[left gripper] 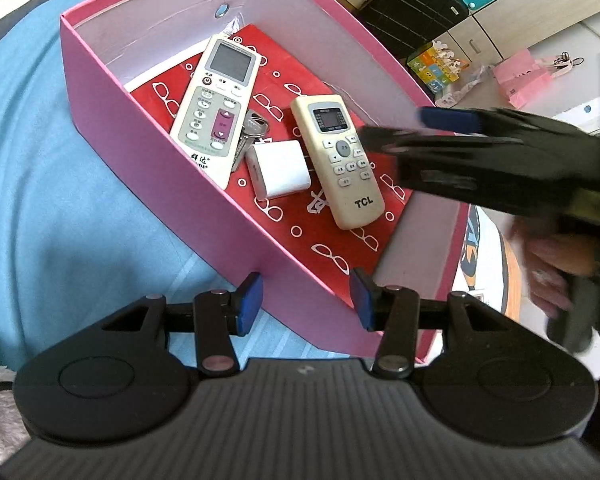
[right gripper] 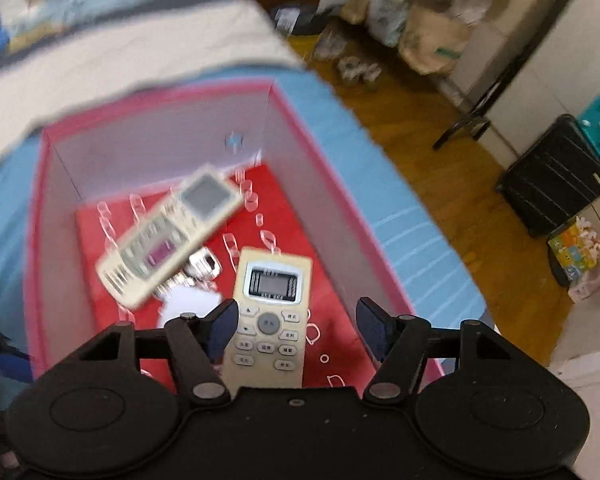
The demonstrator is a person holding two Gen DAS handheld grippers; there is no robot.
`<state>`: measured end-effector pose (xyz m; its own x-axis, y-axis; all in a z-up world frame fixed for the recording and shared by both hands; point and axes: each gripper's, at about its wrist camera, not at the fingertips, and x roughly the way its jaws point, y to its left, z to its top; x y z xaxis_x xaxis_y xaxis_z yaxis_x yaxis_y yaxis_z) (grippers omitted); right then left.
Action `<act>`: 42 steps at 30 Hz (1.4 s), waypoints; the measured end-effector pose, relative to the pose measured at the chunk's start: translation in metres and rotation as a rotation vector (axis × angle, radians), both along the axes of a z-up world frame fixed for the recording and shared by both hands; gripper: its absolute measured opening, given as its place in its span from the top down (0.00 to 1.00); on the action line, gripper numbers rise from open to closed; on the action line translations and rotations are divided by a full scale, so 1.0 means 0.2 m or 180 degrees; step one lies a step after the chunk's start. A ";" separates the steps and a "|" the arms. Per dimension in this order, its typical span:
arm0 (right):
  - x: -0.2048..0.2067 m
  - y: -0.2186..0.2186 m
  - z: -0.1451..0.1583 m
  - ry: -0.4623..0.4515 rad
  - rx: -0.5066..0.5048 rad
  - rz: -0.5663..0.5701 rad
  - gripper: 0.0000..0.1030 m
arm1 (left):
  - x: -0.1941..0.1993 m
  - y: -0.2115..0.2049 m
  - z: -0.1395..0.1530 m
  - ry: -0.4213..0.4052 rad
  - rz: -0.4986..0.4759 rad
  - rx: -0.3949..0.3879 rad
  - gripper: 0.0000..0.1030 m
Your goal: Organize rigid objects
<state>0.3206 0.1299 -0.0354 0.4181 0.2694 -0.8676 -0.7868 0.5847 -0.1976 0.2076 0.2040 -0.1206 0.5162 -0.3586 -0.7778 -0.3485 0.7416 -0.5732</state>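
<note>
**Remotes and small items lie in the pink box**

The pink box (left gripper: 100,92) sits on a blue bedcover (left gripper: 40,200), and inside it we see a red sheet printed with white glasses (left gripper: 332,240) lining the floor. On that sheet the larger white remote (left gripper: 216,108) lies along the left wall, screen toward the far end. Just beside its lower end we find a set of metal keys (left gripper: 252,128) and a white charger block (left gripper: 280,170), the block touching the keys. The cream TCL remote (left gripper: 338,160) lies to the right of the block, its screen also toward the far end.

Our left gripper (left gripper: 306,300) straddles the near wall of the box, one blue pad outside and one inside; its jaws stand fairly narrow, yet we see a gap on both sides of the wall, so they press on nothing.

Our right gripper (right gripper: 296,324) hangs over the TCL remote (right gripper: 272,316), pointing steeply down. Its jaws stand wide apart; the left pad is just beside the remote's edge, the right pad well clear. In the left wrist view it reaches in from the right, blurred.
</note>
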 end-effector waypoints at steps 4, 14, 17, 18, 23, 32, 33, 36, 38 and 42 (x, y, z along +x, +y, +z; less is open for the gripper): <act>-0.15 -0.19 0.21 -0.0173 0.0584 -0.0156 0.32 | 0.00 -0.01 0.01 -0.0001 -0.0005 0.0057 0.55; -0.41 -0.79 0.38 0.0045 0.1163 -0.0825 0.32 | 0.01 -0.03 0.04 0.0026 0.0012 0.0203 0.56; -0.46 -0.98 0.35 0.0274 0.1113 -0.1060 0.32 | 0.01 -0.04 0.04 0.0043 0.0022 0.0206 0.56; -0.47 -1.04 0.31 0.0339 0.1038 -0.1197 0.32 | 0.01 -0.04 0.04 0.0050 0.0029 0.0198 0.56; -0.52 -1.33 0.12 0.0516 0.1002 -0.1693 0.32 | 0.01 -0.03 0.04 0.0052 0.0038 0.0192 0.56; -0.66 -1.50 -0.25 0.0459 0.0192 -0.1254 0.33 | 0.00 -0.04 0.04 0.0041 0.0022 0.0211 0.56; -0.67 -1.51 -0.28 0.0419 0.0084 -0.1183 0.33 | 0.00 -0.04 0.05 0.0033 0.0014 0.0217 0.56; -0.64 -1.56 -0.32 0.0407 0.0006 -0.1113 0.33 | 0.00 -0.04 0.05 0.0025 0.0011 0.0227 0.56; -0.60 -1.58 -0.36 0.0451 -0.0045 -0.1176 0.32 | 0.00 -0.04 0.05 0.0028 0.0012 0.0225 0.56; -0.58 -1.60 -0.42 0.0588 0.0024 -0.1155 0.35 | 0.00 -0.04 0.05 0.0029 0.0009 0.0226 0.56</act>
